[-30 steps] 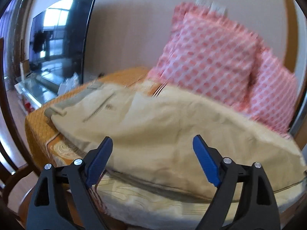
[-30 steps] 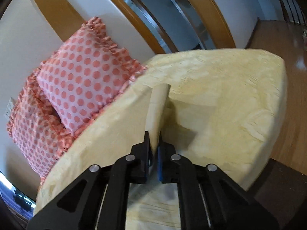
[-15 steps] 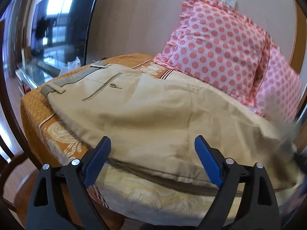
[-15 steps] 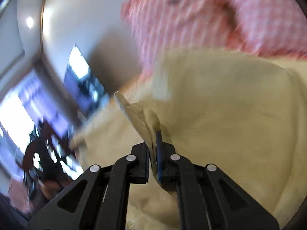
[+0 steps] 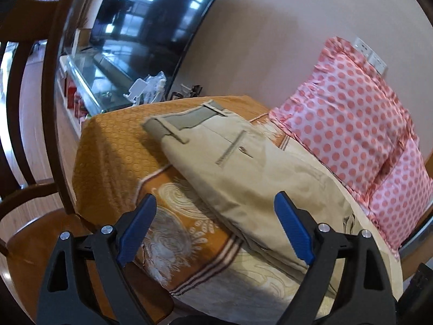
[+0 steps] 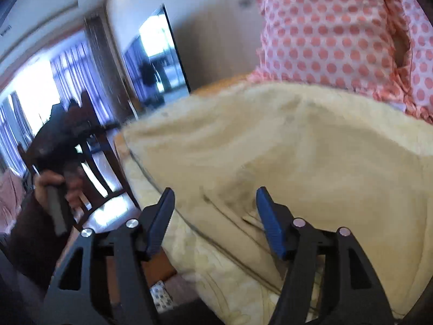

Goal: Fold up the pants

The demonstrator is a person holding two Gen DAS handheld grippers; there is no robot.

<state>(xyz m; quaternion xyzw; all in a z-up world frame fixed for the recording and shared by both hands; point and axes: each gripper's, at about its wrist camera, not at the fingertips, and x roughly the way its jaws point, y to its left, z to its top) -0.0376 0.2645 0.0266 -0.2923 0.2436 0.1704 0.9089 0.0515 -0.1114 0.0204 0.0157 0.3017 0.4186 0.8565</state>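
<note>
Beige pants lie on the cloth-covered table, waistband at the far left and legs running to the right. They also fill the right wrist view. My left gripper is open and empty, just above the near edge of the pants. My right gripper is open and empty, hovering over the folded leg fabric.
Pink polka-dot pillows lean on the wall behind the pants, and show in the right wrist view. A dark TV stands on a cabinet at the left. A wooden chair stands by the table's left edge.
My right gripper was shut on a fold of pants fabric; it swung left, let go and now stands open. My left gripper stayed open while its view shifted left toward the waistband.
</note>
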